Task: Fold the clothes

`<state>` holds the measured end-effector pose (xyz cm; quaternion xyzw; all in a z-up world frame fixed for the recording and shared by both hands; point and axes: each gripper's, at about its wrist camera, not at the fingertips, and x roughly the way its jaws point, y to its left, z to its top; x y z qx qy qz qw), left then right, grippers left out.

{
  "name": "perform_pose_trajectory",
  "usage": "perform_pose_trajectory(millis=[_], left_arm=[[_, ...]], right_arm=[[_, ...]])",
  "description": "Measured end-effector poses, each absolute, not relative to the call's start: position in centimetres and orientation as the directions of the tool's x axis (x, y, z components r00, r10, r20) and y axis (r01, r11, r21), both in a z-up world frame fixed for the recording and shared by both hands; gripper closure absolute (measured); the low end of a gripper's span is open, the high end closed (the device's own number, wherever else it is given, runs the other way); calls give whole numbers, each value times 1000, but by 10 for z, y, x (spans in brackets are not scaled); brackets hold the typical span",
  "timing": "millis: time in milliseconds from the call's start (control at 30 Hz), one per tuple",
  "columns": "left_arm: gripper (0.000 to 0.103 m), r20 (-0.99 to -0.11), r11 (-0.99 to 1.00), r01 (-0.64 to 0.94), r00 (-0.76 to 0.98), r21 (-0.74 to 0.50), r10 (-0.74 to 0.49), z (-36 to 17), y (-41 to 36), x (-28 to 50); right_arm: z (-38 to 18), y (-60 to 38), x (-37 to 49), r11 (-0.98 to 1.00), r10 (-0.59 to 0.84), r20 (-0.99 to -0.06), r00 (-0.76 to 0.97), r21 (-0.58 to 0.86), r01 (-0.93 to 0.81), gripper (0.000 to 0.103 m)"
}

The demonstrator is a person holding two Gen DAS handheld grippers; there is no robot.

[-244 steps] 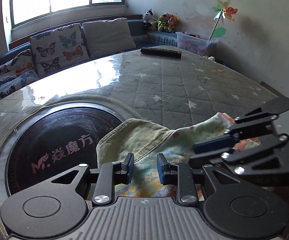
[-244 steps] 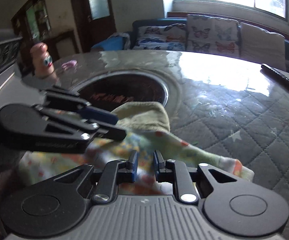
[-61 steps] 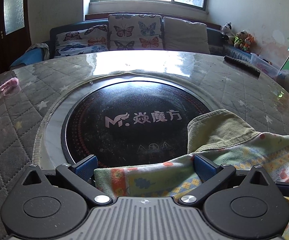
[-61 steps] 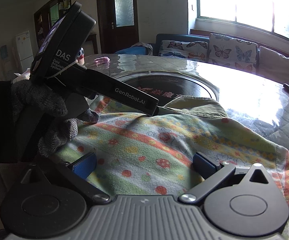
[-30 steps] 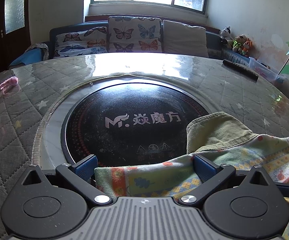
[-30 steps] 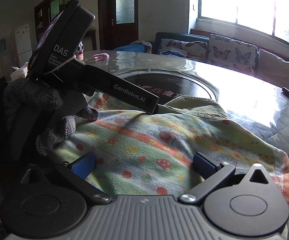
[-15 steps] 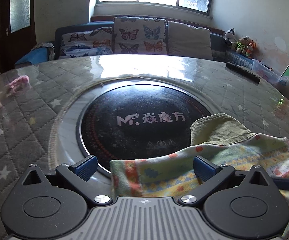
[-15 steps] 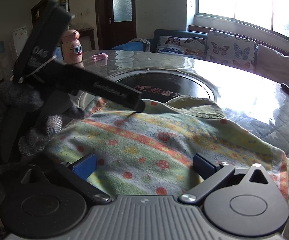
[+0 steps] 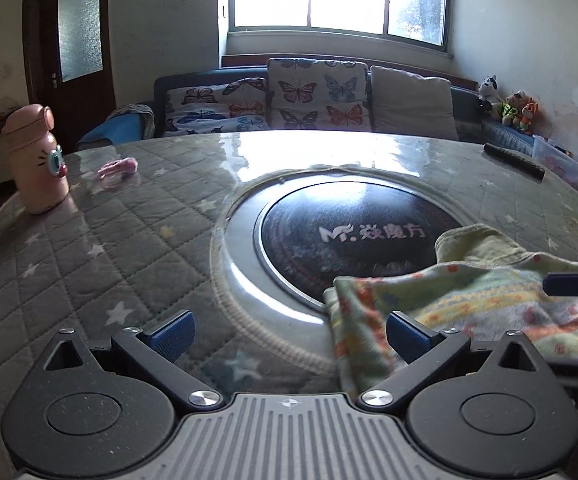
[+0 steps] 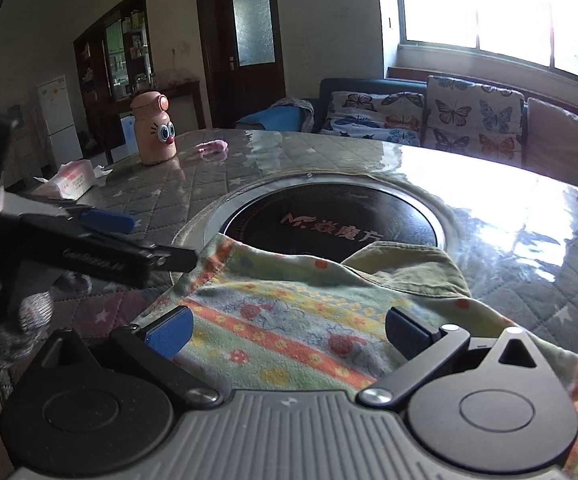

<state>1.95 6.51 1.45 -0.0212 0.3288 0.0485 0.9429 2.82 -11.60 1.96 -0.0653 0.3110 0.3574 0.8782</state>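
Both tongs are gaping wide, gripping nothing. The left tongs [image 9: 289, 334] are hovering beside the cloth's [image 9: 469, 300] edge; the right tongs [image 10: 287, 330] are hanging above the cloth [image 10: 289, 320], which is lying on the counter [image 9: 109, 248], overlapping the black disc [image 10: 329, 204].

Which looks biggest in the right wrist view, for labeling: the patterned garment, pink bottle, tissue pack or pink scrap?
1. Patterned garment, though nearest the camera.
2. Pink bottle.
3. Tissue pack.
4. Pink scrap.

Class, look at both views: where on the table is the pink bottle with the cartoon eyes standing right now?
The pink bottle stands upright near the table's far left edge in both views, beside a small pink object; the right view also shows a tissue pack close by.
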Motion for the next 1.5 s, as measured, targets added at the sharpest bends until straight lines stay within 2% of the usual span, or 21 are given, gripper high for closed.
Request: perform_pose_trajectory(millis=[100, 267, 500, 900, 1133, 1500], left_arm=[[0, -637, 994, -106, 766, 2, 83, 8, 67, 14], [0, -654, 992, -122, 750, 10, 99, -1, 68, 12], [0, -635, 992, -129, 767, -4, 98, 8, 71, 3], [0, -644, 999, -34, 764, 28, 44, 4, 47, -15], [0, -646, 999, -30, 762, 33, 44, 0, 47, -19], [0, -646, 999, -31, 763, 15, 34, -1, 49, -19]], right_arm=[[10, -113, 33, 736, 585, -613, 532, 124, -665, 0], [1, -102, 28, 725, 548, -627, 555, 24, -689, 0], [16, -112, 18, 745, 549, -586, 596, 19, -667, 0], [1, -132, 0, 771, 472, -636, 610, -39, -636, 0], [10, -156, -16, 788, 507, -600, 618, 33, -614, 0], [-1, -210, -13, 882, 424, -620, 661, 114, -458, 0]])
